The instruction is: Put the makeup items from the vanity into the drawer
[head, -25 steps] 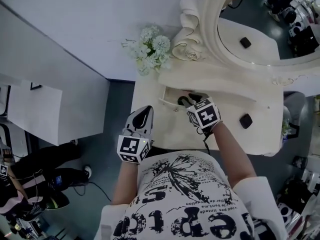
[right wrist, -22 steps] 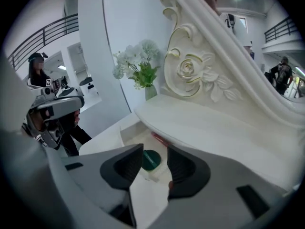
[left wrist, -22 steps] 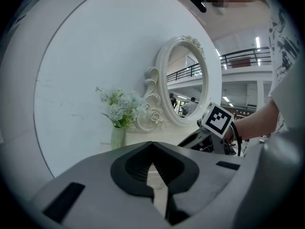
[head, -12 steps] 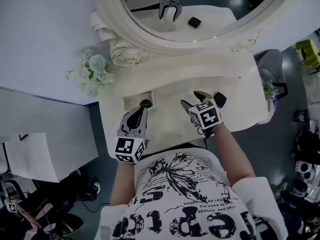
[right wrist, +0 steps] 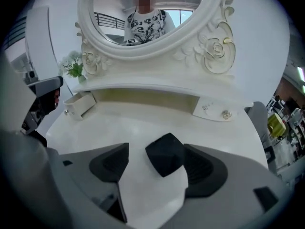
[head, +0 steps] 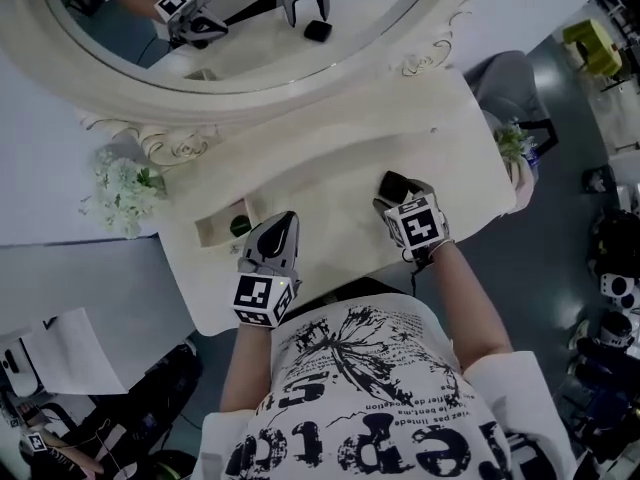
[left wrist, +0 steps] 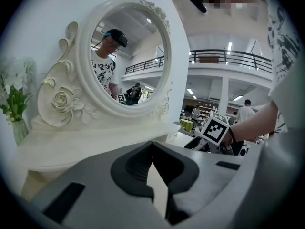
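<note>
Compact [right wrist: 165,154], small, black and hard-looking, lies on the vanity top [head: 330,183] right of the middle. It sits between the jaws of the right gripper [head: 403,193], which are opening around it without pressing, one pad close against its right side. It is probably light, stiff and smooth enough to slip, so a hold across two flat opposite sides looks safest, while the left gripper [head: 283,220] is clenched on nothing near the open drawer [head: 213,230] at the left

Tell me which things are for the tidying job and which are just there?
For the job: black compact, open drawer, dark item inside it.
Just there: white flowers, mirror, shut drawer.
</note>
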Tool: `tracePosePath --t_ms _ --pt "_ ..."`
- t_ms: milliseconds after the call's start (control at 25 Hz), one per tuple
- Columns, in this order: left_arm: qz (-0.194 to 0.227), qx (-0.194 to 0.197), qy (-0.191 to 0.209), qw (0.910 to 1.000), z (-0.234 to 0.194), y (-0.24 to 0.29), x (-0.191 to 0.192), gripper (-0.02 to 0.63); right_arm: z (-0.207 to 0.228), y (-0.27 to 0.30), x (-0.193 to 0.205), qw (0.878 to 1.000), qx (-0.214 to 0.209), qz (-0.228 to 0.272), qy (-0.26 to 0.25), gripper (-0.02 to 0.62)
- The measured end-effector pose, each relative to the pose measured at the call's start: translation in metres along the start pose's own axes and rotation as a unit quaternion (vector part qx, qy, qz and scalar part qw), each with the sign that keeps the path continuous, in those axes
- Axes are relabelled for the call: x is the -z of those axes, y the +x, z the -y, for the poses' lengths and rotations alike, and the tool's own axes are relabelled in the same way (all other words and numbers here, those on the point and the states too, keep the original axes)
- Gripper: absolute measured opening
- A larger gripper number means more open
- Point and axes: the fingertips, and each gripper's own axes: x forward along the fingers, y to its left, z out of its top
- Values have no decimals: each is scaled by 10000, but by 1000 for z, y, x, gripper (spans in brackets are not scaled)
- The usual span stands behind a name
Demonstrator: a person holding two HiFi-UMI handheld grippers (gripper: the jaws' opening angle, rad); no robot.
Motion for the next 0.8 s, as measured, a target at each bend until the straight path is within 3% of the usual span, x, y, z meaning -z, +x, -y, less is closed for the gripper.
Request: tracePosePath --t_ms 200,400,560,800 --pt "-187 -134 -99 9997 6 11 12 20 13 15 11 9967 -326 -303 -677 379" --pt "-327 -303 -188 9988 11 14 19 20 18 27 15 9862 -746 -658 -1326 380" --pt "-384 -392 -208 9983 14 14 19 19 17 38 18 9828 -942 -778 -1384 379" --pt "-389 -487 -204 9978 17 9 18 20 21 36 23 9845 -826 -1057 -1126 370"
